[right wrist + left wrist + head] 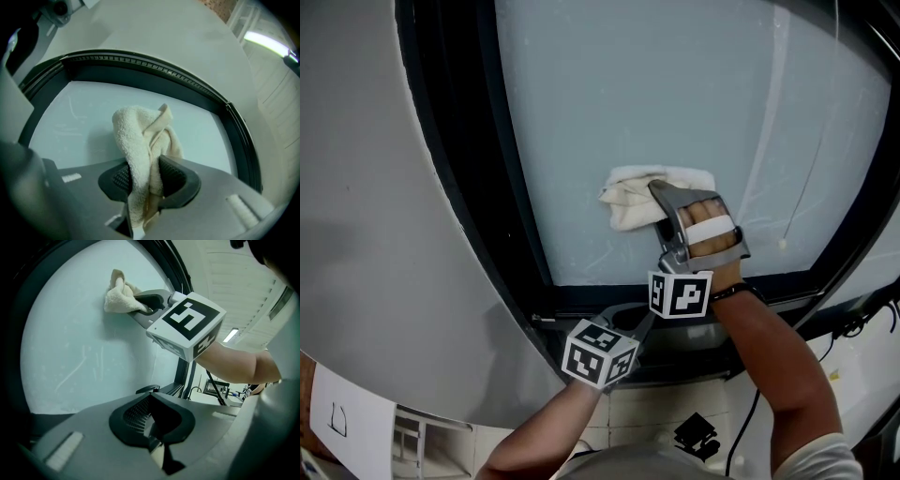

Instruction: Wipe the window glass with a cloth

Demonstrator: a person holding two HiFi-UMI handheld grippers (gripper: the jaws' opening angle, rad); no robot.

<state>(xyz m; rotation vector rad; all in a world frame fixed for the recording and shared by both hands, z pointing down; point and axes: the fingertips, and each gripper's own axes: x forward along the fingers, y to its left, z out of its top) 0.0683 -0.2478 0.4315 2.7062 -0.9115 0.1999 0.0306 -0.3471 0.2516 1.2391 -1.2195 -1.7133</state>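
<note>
Right gripper [150,180] clamps bunched cloth [639,201] against window glass [675,103], long axis sideways (bunch points left); left gripper [152,420] closed, empty.

The right gripper [664,199] is raised at the centre of the head view, its forearm [769,347] slanting up from the lower right, jaws clamped on a cloth [140,140]. The left gripper [152,423] sits just below it at lower centre, arm [544,427] entering from the bottom edge, jaws together and empty.
</note>
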